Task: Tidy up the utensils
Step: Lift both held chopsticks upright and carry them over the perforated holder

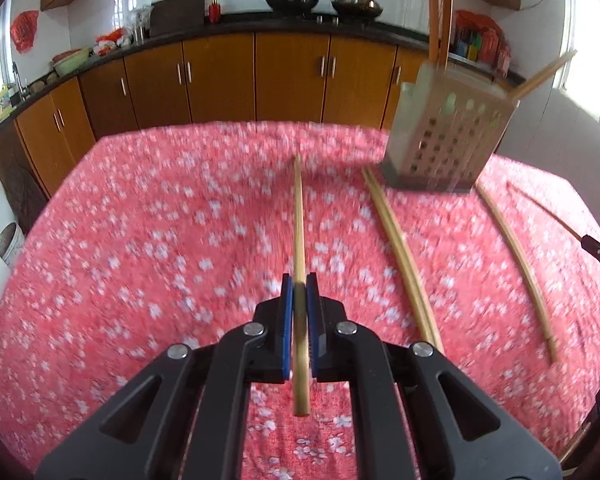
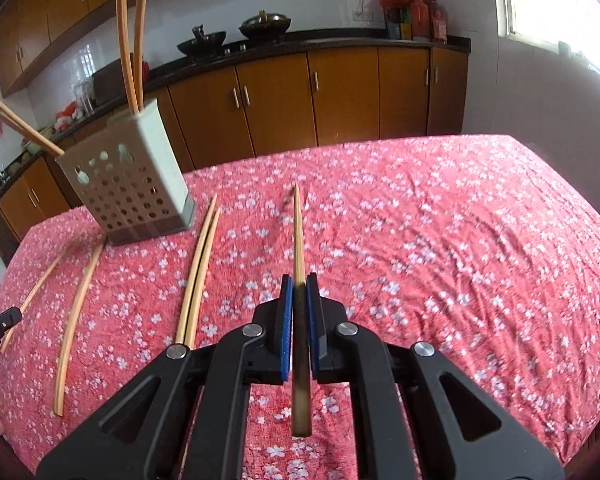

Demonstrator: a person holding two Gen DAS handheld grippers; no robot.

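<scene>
- My left gripper point(image 1: 299, 292) is closed on one chopstick point(image 1: 299, 216), lower centre of the frame.
- My right gripper point(image 2: 299, 292) clamps another chopstick point(image 2: 298, 236) the same way.
- A chopstick pair point(image 2: 198, 276) lies on the red cloth point(image 2: 440, 248), left of centre.
- The perforated holder point(image 2: 132, 184) stands upper left, with sticks inside.

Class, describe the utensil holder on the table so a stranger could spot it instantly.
Start at the table under the pink flowered cloth. Toward its far side, before the brown cabinets, stands the utensil holder, an upright grey box. Unlike the loose chopsticks lying beside it, it is perforated with holes and has chopsticks sticking out of its top.
</scene>
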